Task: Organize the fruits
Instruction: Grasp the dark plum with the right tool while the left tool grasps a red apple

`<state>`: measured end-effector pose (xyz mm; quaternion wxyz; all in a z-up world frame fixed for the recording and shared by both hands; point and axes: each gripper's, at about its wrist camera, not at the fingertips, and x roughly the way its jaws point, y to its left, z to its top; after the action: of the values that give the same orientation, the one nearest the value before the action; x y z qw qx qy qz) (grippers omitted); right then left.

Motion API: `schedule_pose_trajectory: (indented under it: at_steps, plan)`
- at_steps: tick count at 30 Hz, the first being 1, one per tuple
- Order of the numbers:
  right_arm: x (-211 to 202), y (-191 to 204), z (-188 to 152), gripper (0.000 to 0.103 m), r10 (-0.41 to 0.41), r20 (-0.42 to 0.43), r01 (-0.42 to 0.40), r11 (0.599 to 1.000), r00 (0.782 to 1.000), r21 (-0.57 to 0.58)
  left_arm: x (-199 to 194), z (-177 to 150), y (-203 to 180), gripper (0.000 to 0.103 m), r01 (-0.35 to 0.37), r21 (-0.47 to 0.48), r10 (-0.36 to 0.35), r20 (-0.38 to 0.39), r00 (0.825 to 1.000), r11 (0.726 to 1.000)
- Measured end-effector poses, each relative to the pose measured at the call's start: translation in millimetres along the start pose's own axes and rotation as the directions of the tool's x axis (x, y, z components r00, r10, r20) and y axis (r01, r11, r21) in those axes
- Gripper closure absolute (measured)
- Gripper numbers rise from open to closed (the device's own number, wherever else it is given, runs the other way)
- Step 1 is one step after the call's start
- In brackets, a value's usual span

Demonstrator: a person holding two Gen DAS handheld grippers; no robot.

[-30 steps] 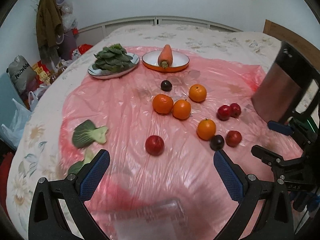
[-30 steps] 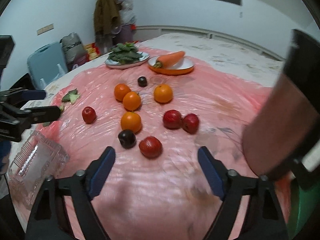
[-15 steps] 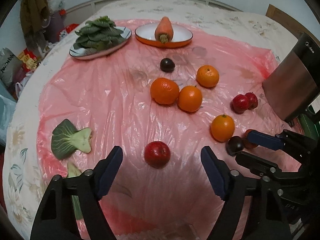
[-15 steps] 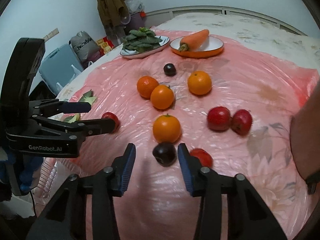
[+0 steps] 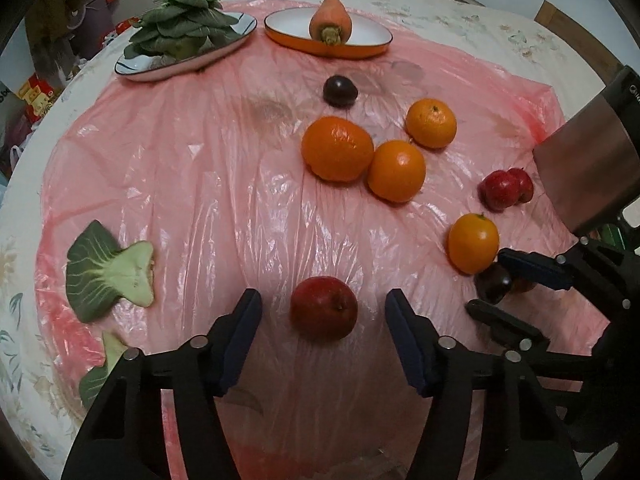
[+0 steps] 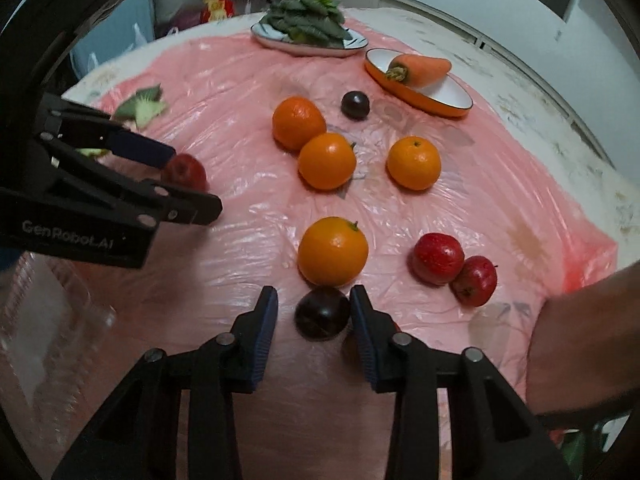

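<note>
Left wrist view shows our left tongs (image 5: 322,316) straddling a red apple (image 5: 323,308) on the pink plastic sheet (image 5: 192,184) that covers the counter; the jaws are closing, with clear gaps on both sides, so nothing is gripped. Right wrist view shows our right tongs (image 6: 314,312) closing around a dark plum (image 6: 322,313); one pad sits at its edge, the other stands just off it, so we judge no grip yet. We judge the step in hand to be a double pickup. The next move calls for closing until the pads bear on each fruit, then lifting straight to avoid nudging the orange (image 6: 333,251) just beyond the plum. Only the right wrist view shows a clear plastic container (image 6: 48,320) at lower left, probably the destination.
</note>
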<state>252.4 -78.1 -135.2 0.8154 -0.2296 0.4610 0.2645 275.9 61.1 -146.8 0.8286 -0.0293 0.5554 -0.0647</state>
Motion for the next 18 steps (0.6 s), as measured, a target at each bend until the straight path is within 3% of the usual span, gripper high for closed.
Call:
schedule_pose_trajectory:
  at_steps: [3, 10, 18]
  plan:
    - [2, -3, 1, 0.062, -0.011, -0.012, 0.011, 1.000, 1.000, -0.007, 3, 0, 2, 0.054, -0.003, -0.007, 0.003, -0.002, 1.000, 1.000]
    - [-3, -8, -1, 0.064, 0.029, 0.008, -0.029, 0.999, 1.000, 0.016, -1, -5, 11, 0.073, -0.005, -0.032, 0.005, 0.013, 1.000, 0.999]
    - [-18, -5, -2, 0.064, 0.032, 0.033, -0.033, 0.999, 0.999, 0.026, -10, -10, 22, 0.075, 0.035, -0.090, -0.033, 0.019, 0.999, 0.995]
